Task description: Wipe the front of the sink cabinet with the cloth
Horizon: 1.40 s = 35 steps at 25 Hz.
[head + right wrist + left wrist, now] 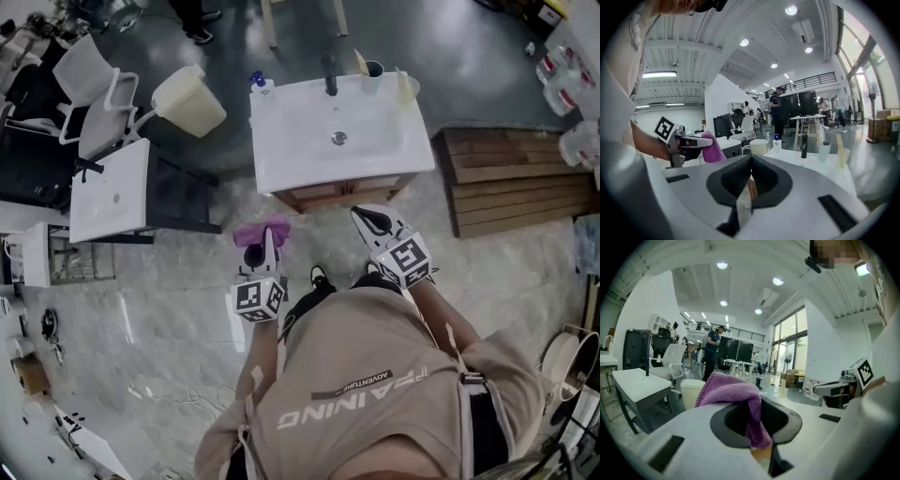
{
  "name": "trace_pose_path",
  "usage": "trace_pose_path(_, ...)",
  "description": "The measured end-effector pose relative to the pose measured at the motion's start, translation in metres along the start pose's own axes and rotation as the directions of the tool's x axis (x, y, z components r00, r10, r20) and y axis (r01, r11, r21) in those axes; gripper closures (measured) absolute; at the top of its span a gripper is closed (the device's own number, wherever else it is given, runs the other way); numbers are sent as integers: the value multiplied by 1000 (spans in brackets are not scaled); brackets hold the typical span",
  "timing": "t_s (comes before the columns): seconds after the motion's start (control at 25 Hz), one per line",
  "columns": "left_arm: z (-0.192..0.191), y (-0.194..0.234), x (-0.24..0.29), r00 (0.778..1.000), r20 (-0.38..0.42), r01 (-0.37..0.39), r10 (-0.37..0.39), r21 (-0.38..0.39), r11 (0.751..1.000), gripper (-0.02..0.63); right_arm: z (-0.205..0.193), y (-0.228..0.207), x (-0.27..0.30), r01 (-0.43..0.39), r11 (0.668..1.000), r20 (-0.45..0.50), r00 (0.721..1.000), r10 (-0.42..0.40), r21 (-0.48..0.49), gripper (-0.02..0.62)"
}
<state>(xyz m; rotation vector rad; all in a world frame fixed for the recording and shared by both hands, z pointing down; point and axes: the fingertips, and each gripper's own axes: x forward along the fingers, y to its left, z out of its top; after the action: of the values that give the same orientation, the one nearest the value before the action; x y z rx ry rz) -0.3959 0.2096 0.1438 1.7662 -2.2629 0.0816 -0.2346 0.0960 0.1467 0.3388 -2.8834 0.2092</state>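
Observation:
A white sink (300, 141) sits on a wooden cabinet whose front (333, 196) shows just ahead of me in the head view. My left gripper (264, 240) is shut on a purple cloth (260, 231), held in the air a little left of and below the cabinet front. In the left gripper view the cloth (736, 392) drapes over the shut left gripper (757, 420). My right gripper (368, 220) hovers near the cabinet's right part, jaws together with nothing in them. In the right gripper view the right gripper (750, 180) is shut and empty, with the sink top (806, 166) beyond it.
On the sink stand a black faucet (330, 79), a cup (372, 70) and a soap bottle (259, 82). A cream bin (189, 98) and a second sink unit (111, 190) stand at left. A wooden pallet (511, 178) lies at right. My shoe (321, 277) is on the marble floor.

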Motion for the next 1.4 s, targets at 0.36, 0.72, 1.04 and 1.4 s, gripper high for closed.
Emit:
trace_pose_path(0.36,-29,39,20,983,-89,161,-159,13,987,569,-3,24,19,162,985,1,987,-162,66,584)
trace_pose_path(0.72,-63,45,54,970,-167,181,-179,-1,984,569,-30,12,36,170,983,-45,985,-167,73,584)
trace_pose_path(1.04,-138,60,89,964,-250,59,-93,-139,989,569,-99,-3,76,11,1000,-118,993,-8,25,584)
trace_pose_path(1.4,-227,68,144,958,-280,37,-64,-100,994,569,-189,-14,132,-76,981,-84,992,92,179,584)
